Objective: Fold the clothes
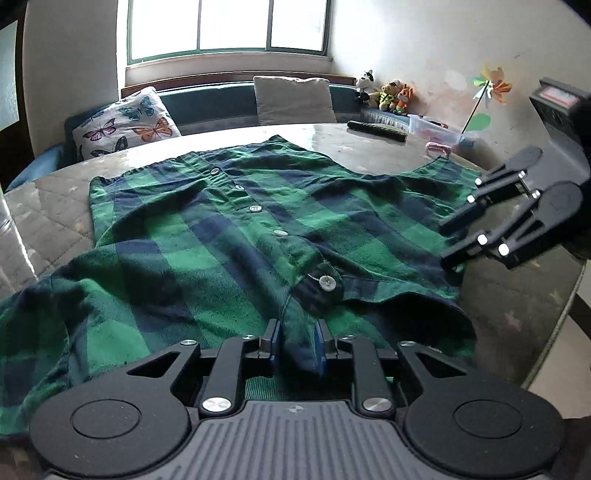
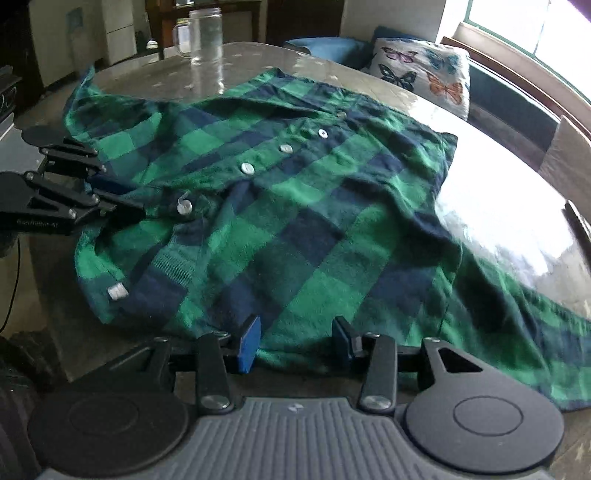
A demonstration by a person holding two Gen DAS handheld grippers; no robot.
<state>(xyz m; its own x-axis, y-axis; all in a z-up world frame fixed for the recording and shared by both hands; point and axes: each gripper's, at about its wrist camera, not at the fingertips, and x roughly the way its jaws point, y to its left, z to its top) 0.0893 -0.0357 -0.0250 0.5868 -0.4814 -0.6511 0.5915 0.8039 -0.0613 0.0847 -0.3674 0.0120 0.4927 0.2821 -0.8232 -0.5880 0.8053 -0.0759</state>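
Note:
A green and navy plaid shirt (image 1: 229,229) lies buttoned and front up on the round table (image 1: 369,144), one sleeve trailing off to the side (image 2: 535,332). My left gripper (image 1: 297,345) is at the collar end, with a bunched fold of shirt fabric pinched between its blue pads. From the right wrist view, the left gripper (image 2: 123,192) reaches in from the left at the collar. My right gripper (image 2: 295,341) stands with its jaws apart over the shirt's near edge (image 2: 295,206), the cloth lying flat between the pads. In the left wrist view, the right gripper (image 1: 451,243) sits at the shirt's right edge.
A glass mug (image 2: 205,35) stands at the table's far side. A dark remote (image 1: 376,130) and a plastic box (image 1: 432,127) lie beyond the shirt. A bench with a butterfly pillow (image 1: 125,125) and plush toys (image 1: 388,92) runs under the window. The table's rim (image 1: 554,314) curves close by.

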